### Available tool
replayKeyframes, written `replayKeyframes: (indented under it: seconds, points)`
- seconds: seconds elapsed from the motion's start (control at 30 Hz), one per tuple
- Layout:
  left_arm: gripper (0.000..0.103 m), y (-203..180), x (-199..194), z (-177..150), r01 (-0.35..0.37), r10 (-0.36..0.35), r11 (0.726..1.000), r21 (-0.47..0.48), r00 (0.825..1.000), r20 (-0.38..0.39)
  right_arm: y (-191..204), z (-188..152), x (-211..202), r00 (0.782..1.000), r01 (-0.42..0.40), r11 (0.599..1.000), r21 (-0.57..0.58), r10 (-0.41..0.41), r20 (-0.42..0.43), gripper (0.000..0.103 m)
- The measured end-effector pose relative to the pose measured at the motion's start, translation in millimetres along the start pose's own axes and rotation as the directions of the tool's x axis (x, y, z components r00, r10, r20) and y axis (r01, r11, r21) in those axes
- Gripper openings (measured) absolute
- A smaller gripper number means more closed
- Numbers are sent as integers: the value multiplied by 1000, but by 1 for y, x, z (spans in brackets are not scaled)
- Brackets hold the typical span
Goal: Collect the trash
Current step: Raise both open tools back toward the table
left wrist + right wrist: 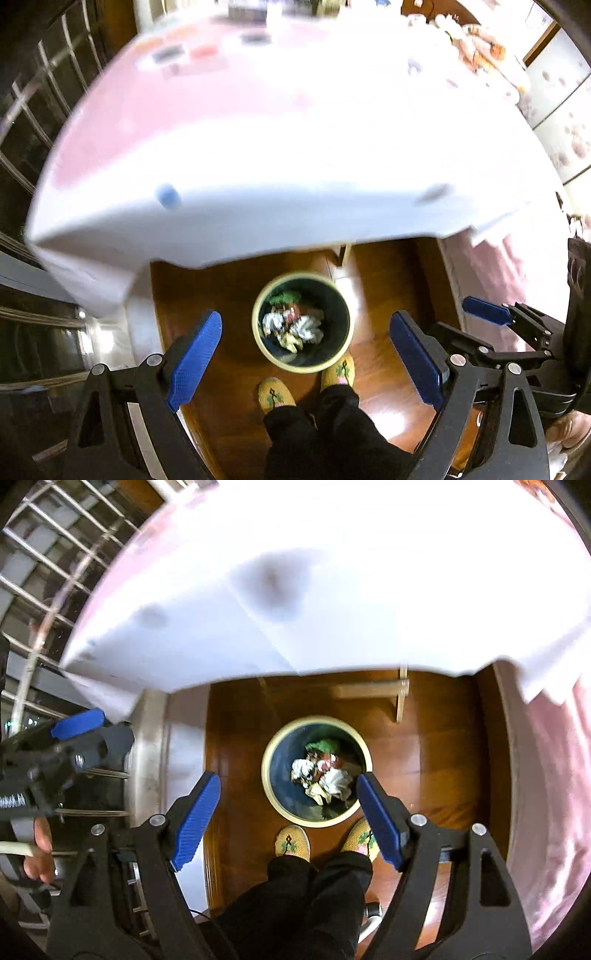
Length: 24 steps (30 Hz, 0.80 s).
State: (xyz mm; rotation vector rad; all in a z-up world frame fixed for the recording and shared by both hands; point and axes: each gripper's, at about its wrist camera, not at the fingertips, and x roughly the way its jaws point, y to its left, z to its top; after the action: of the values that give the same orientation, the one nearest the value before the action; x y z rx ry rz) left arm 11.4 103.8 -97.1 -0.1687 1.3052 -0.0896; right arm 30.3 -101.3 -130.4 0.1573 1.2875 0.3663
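A round trash bin (266,343) with a cream rim and dark inside stands on the wooden floor below the table edge; it also shows in the right wrist view (275,786). Crumpled white paper and other scraps (295,326) lie in it (328,775). My left gripper (306,360) is open and empty, held high above the bin. My right gripper (288,812) is open and empty, also above the bin. The right gripper's blue pads (485,310) show at the right of the left wrist view. The left gripper's pads (77,722) show at the left of the right wrist view.
A table with a white and pink cloth (258,147) fills the upper half of both views (332,590). A small blue object (168,195) lies near its front edge. The person's yellow slippers (275,397) stand by the bin. A wooden frame (400,698) sits under the table.
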Motion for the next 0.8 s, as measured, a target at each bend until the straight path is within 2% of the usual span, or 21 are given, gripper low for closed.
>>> replayKeyframes:
  seconds: [0.2, 0.37, 0.57, 0.8]
  points:
    - [93, -3, -84, 28, -19, 22, 1000, -25, 994, 104, 19, 31, -66, 997, -16, 999, -47, 20, 72, 75]
    - [93, -12, -147, 47, -48, 55, 998, -40, 978, 199, 32, 65, -117, 990, -28, 994, -108, 43, 137, 75]
    - [93, -25, -192, 69, -78, 93, 995, -64, 956, 279, 48, 103, -165, 968, -22, 975, -219, 76, 239, 75]
    - [93, -53, -222, 104, -110, 130, 991, -74, 923, 361, 51, 150, -195, 944, -28, 958, -285, 119, 308, 75]
